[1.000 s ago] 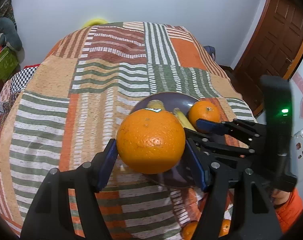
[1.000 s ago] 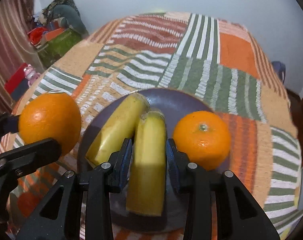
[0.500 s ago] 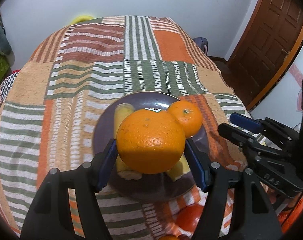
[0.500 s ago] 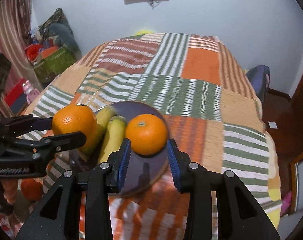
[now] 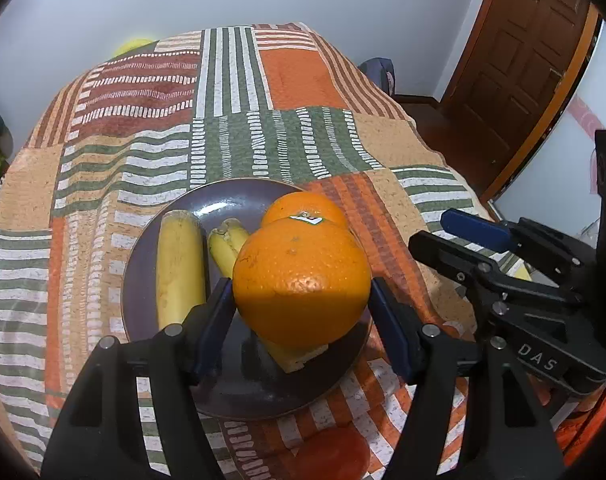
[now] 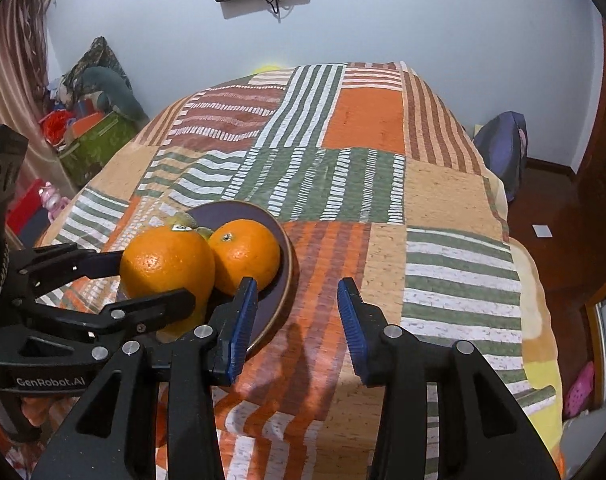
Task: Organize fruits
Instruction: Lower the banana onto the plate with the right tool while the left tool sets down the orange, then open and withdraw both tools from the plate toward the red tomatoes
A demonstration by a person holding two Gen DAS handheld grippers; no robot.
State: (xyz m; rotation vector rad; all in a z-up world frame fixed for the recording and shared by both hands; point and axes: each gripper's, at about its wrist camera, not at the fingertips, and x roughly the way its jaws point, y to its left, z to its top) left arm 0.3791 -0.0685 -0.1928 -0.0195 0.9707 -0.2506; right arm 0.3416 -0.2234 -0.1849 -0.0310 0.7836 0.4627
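My left gripper (image 5: pixel 301 304) is shut on a large orange (image 5: pixel 301 280) and holds it just above the dark plate (image 5: pixel 227 384). On the plate lie two bananas (image 5: pixel 180 268) and a smaller orange (image 5: pixel 303 208) behind the held one. In the right wrist view the held orange (image 6: pixel 167 264) sits next to the smaller orange (image 6: pixel 245 256) over the plate (image 6: pixel 281 240). My right gripper (image 6: pixel 297 314) is open and empty, to the right of the plate above the bedspread.
A striped patchwork bedspread (image 6: pixel 343 180) covers the bed. More orange fruit (image 5: pixel 331 456) lies on it near the front edge. A wooden door (image 5: pixel 519 60) stands at the right, and boxes and clutter (image 6: pixel 87 136) at the left.
My right gripper let go of the banana and drew back to the right, away from the plate. My left gripper carried the large orange rightward over the plate, close to the smaller orange.
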